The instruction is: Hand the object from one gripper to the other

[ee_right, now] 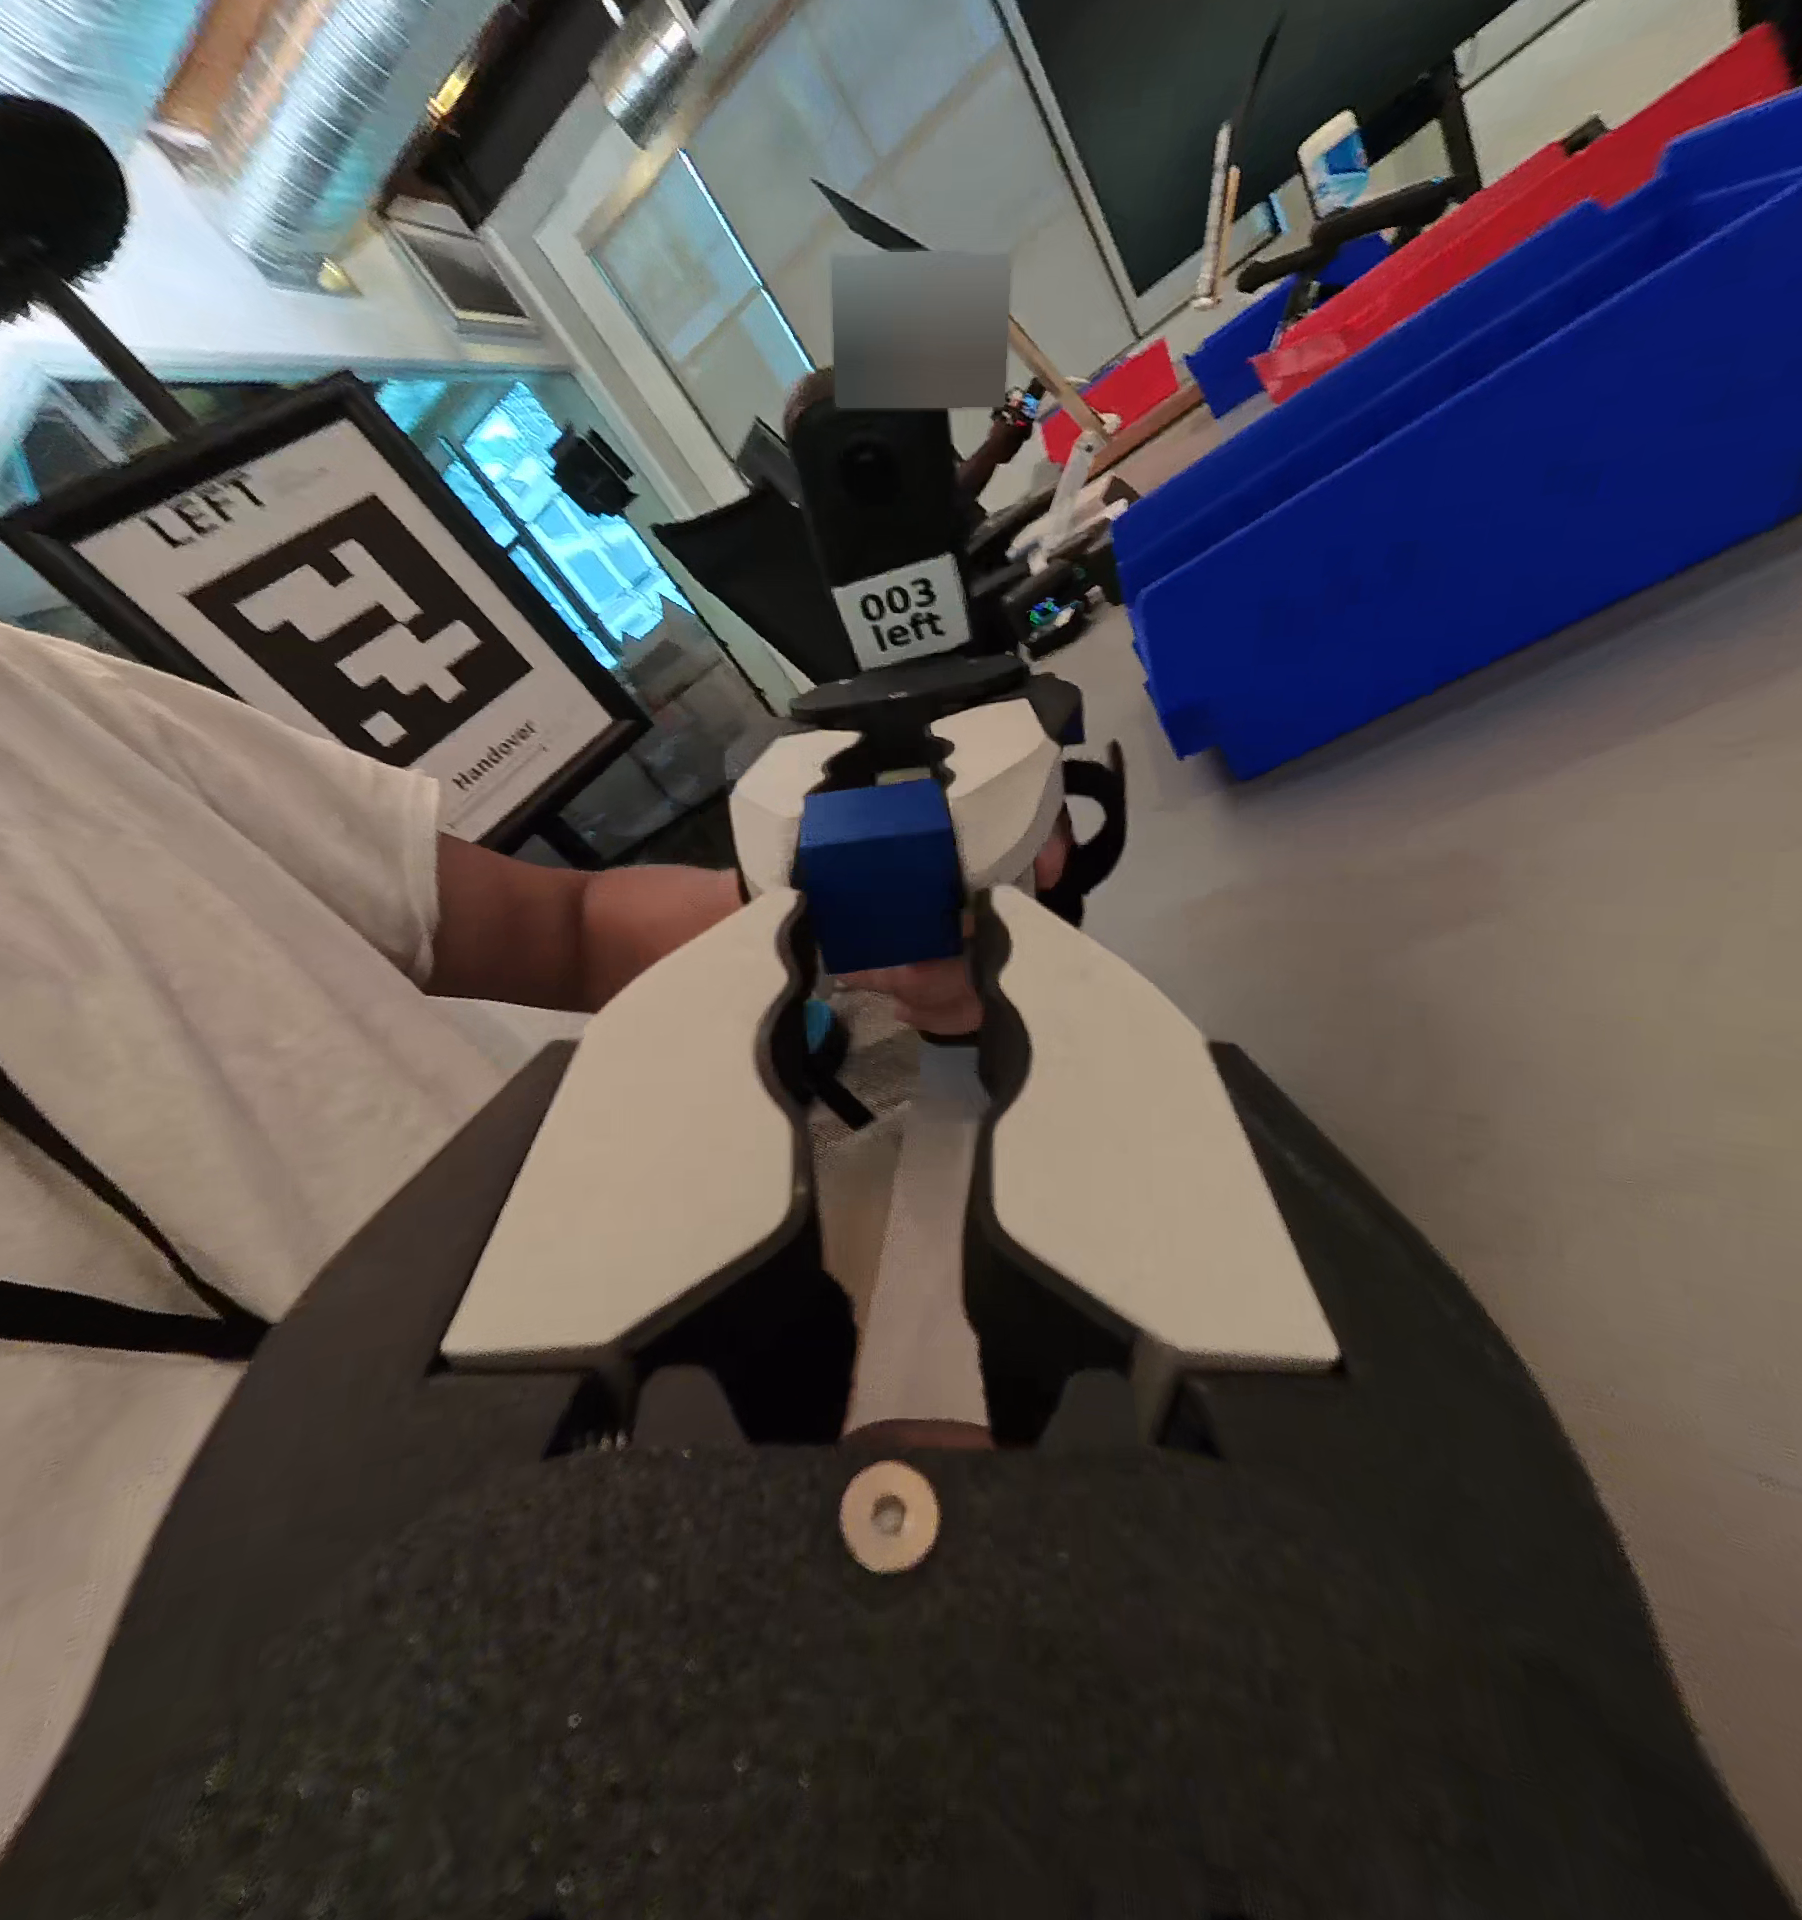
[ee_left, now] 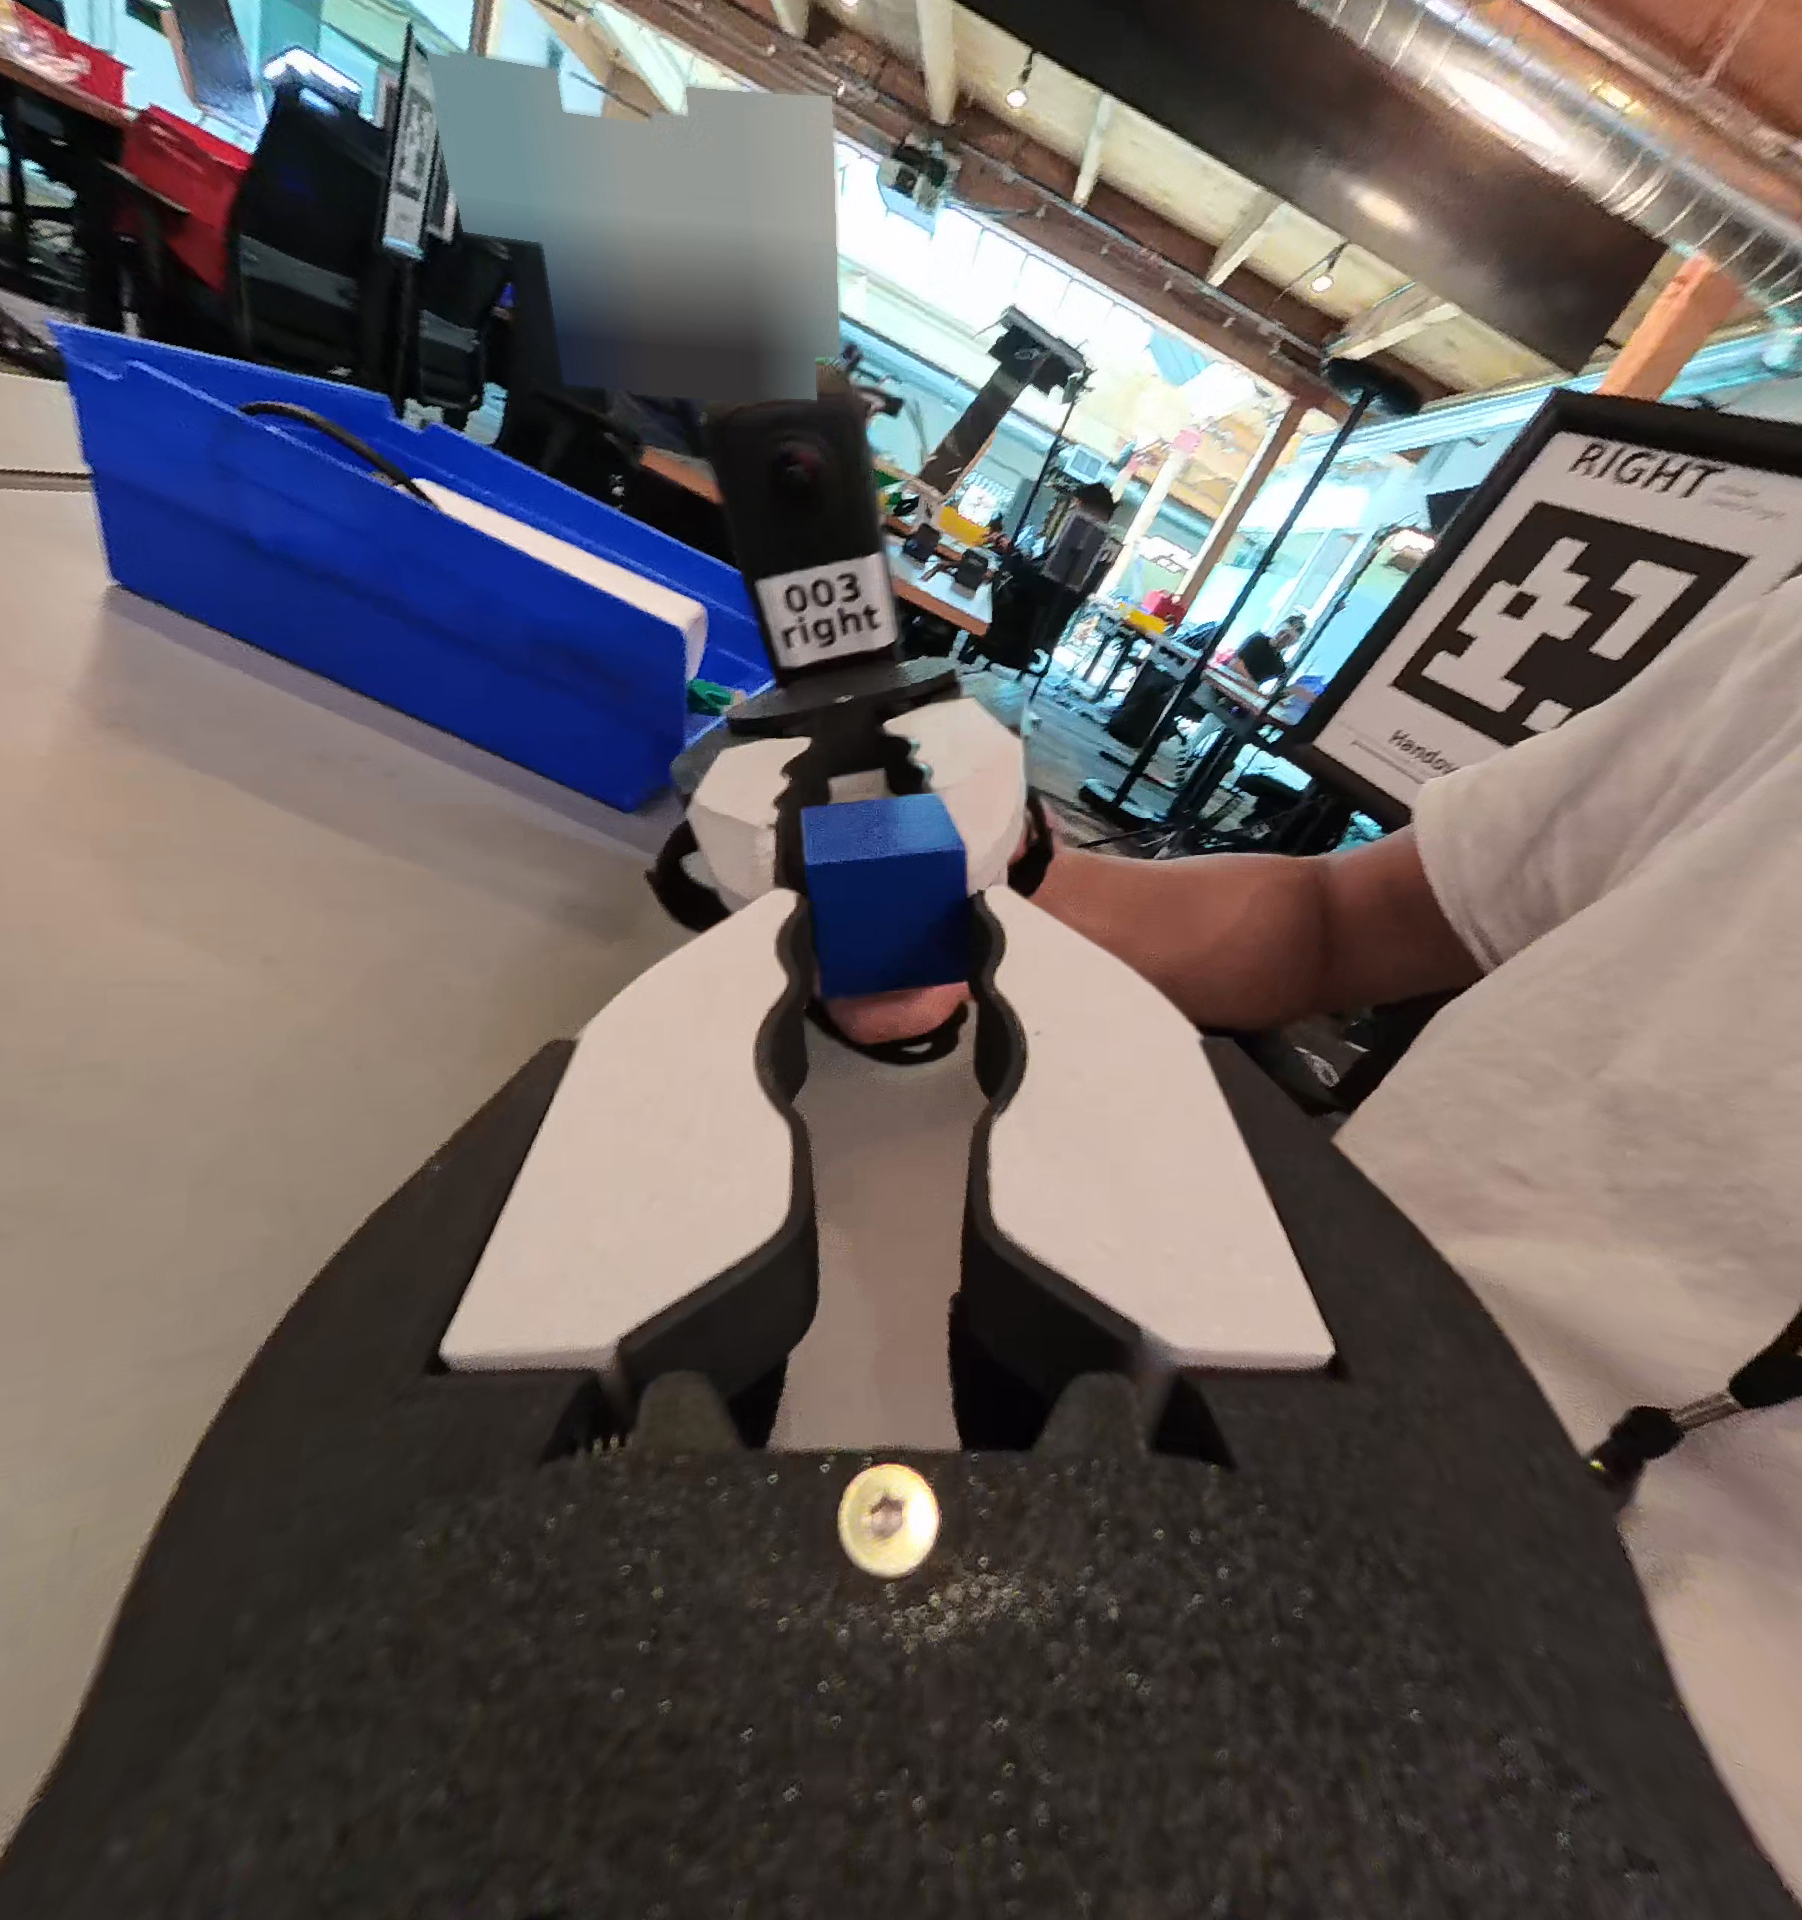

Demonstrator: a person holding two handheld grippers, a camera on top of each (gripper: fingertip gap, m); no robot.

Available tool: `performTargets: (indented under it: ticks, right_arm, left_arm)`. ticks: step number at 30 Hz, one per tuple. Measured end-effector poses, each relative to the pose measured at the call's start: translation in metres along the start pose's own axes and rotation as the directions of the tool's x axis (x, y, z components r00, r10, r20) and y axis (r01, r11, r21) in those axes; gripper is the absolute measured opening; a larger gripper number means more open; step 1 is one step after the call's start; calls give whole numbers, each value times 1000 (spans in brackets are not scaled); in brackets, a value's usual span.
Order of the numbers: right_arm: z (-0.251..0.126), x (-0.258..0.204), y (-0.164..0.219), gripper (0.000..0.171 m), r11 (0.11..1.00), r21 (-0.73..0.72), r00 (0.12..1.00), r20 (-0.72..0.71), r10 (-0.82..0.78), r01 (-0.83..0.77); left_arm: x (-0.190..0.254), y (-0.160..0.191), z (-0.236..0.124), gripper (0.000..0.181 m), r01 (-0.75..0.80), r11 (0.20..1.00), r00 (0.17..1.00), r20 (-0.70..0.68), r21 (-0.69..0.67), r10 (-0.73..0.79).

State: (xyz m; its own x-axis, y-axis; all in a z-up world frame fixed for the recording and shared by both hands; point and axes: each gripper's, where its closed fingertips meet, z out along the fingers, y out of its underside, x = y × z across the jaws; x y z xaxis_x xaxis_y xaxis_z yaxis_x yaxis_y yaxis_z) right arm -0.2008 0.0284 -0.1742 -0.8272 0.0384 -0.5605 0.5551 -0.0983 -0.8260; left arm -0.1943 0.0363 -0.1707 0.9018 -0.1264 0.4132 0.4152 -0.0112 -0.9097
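Note:
A blue cube [ee_left: 881,894] is held in the air above the grey table [ee_left: 201,987], between both grippers, which face each other nose to nose. My left gripper [ee_left: 886,920] has its fingertips pressed against the cube's near end. The right gripper's white fingers [ee_left: 985,800] close on its far end. In the right wrist view the same cube [ee_right: 876,883] sits between my right gripper's [ee_right: 881,920] tips, with the left gripper's white fingers [ee_right: 1011,800] on the far end. A person's forearm [ee_left: 1240,925] reaches in behind.
A long blue bin [ee_left: 357,561] holding a white block stands on the table at the back left. Blue bins [ee_right: 1499,540] and red bins [ee_right: 1499,218] lie to the right. Framed marker boards [ee_left: 1603,582] [ee_right: 336,613] stand behind. The person's white shirt [ee_left: 1655,1039] is close. My two grippers' fingertips are within a few centimetres of each other.

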Motion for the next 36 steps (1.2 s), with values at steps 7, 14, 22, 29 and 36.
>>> performTargets:
  ticks: [7,14,22,29,36]
  right_arm:
    - [-10,26,10,26,939,-202,909,-258,-327,280]
    - [-22,49,10,26,531,-635,375,-377,-847,561]
    - [-2,42,20,26,135,-831,-25,-177,-984,540]
    - [-2,39,20,27,303,-725,133,-283,-950,618]
    - [-9,34,9,40,976,-153,938,-288,-194,155]
  left_arm:
    - [-21,4,-5,46,66,997,993,98,-28,-63]
    - [-46,24,-9,55,159,981,966,225,-111,-131]
    - [-43,34,-4,36,185,970,968,201,-157,-152]
    - [-39,33,-7,31,218,961,966,180,-167,-188]
    - [-10,-12,-22,31,247,969,965,-101,27,-243]
